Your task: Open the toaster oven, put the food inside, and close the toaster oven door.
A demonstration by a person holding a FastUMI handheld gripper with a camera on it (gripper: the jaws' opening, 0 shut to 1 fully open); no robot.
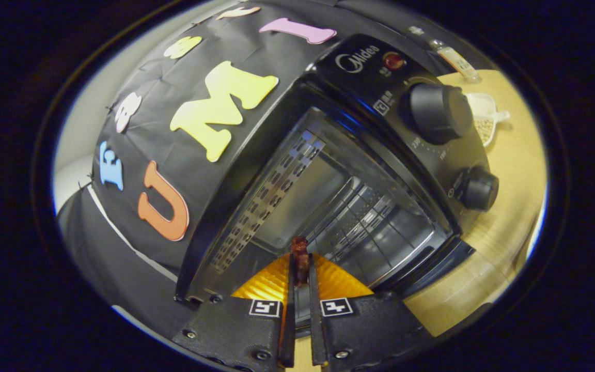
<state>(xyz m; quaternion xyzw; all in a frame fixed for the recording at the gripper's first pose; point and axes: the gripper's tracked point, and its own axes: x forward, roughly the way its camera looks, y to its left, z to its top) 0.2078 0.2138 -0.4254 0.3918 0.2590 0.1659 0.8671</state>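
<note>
Oven (328,170), black, standing on a pale wooden table (514,170), seen tilted from the gripper's camera. Its cavity is exposed: a perforated metal side wall (266,201) runs along one side, and a wire rack (364,217) lies across the interior beyond the fingers. Whether the door hangs fully open below the cavity cannot be told from this angle.

Control panel: to the side of the cavity, carrying a large round knob (439,112), a smaller knob (478,188) farther along the panel, and a small red lamp (393,60) near the large knob.

Gripper (299,268): its two fingers are drawn nearly together, both pressing on a thin, dark reddish-brown piece of food (299,256) that stands up between the tips. The food sits just at the mouth of the oven, in front of the rack and not yet resting on it. An orange ribbed part (271,281) shows behind the fingers on either side.

Beyond the oven, past the knobs: a small white scoop-shaped dish (486,121) holding pale round grains rests on the table, well apart from the gripper.
</note>
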